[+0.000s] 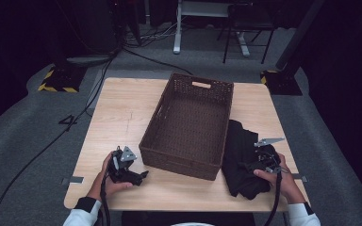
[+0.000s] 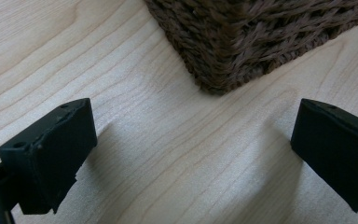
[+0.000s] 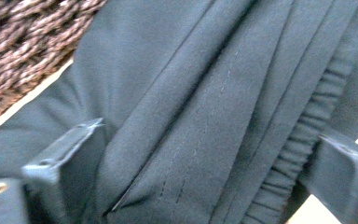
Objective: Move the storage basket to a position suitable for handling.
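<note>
- a light wooden table (image 1: 122, 117) carries a dark brown woven basket (image 1: 188, 125) in the middle, lying a little askew, with a handle slot in its far end wall; nothing shows inside it.
- a folded black garment (image 1: 238, 155) lies on the table just beside the basket's right side, reaching toward the near edge of the table.
- the left gripper (image 1: 141, 175) sits low over the table near the front left, just beside the basket's near left corner. the person's left hand (image 1: 104, 181) holds it from behind, and a cable trails off the near edge.
- in the left gripper view its jaws stand wide apart with bare wood between them, and the basket's corner (image 2: 223, 65) lies just ahead of them, so this gripper is open and holds nothing.
- the right gripper (image 1: 245, 165) is over the black garment at the front right, held by the person's right hand (image 1: 283, 181), with its grey three-cornered plate (image 1: 268, 141) on top.
- in the right gripper view its jaws are spread, one on each side of the folded cloth (image 3: 205, 116), which shows stitched seams and a gathered elastic band on the right. the jaws straddle the folds but are not closed on them.
- a strip of the basket's weave (image 3: 23, 51) shows at the upper left of that view, beside the cloth.
</note>
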